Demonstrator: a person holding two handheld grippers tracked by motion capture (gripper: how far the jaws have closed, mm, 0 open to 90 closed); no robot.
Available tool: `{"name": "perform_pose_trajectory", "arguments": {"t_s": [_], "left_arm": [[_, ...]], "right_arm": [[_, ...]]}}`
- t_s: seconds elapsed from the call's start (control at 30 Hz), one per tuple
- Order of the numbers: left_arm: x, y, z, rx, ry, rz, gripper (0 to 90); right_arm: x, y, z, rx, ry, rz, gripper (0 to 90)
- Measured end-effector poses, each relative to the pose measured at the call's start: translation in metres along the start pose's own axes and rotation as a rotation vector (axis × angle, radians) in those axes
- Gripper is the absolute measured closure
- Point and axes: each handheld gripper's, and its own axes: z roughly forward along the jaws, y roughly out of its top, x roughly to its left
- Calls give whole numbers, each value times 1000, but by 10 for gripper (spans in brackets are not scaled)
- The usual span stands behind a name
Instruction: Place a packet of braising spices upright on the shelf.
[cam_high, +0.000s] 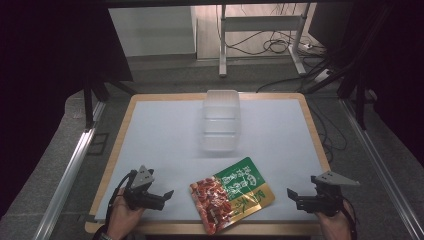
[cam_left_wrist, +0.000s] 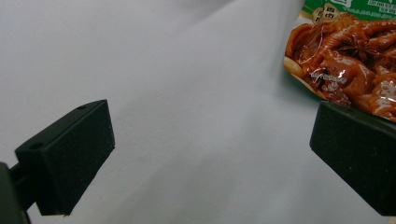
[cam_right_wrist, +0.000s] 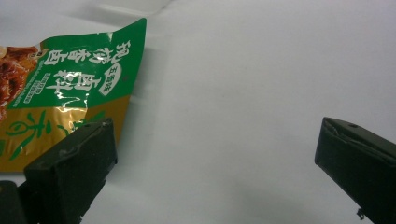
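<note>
Claws first: left claw (cam_high: 167, 194) held wide open near the front left of the white tabletop (cam_high: 165, 130), gripping nothing, jaws pointed rightward toward the flat glossy snack pouch printed green, gold and red (cam_high: 231, 194). From the left claw's own camera, two black jaws stood far apart over bare white surface, with the pouch's red pictured end (cam_left_wrist: 343, 60) just past the far jaw, close but not between the jaws. Right claw (cam_high: 291, 194) likewise spread wide and empty at the front right, jaws pointed leftward at the same pouch. From the right claw's camera, pouch's green and gold end (cam_right_wrist: 70, 88) lay beside and partly behind the near jaw, again outside the gap. Lay flat, that pouch, at a slant near the front edge, between the two claws, touched by neither. Farther back, at the middle of the tabletop, stood a clear plastic lidded container (cam_high: 221, 120), well apart from pouch and claws. Beyond the far edge: grey floor, black cables (cam_high: 272, 46) and a metal frame (cam_high: 260, 25).
</note>
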Motion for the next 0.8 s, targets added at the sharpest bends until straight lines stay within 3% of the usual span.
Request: {"name": "perform_pose_trajectory", "arguments": {"t_s": [0.4,0.57,0.8], "left_arm": [[-2,1,0,-12,-13,12,0],[-6,1,4,19,-11,51,0],[-6,1,5,32,-13,56,0]], "right_arm": [[5,4,4,8,1,-43,0],[8,6,8,9,11,-51,0],[15,7,16,35,32,-70,0]]}}
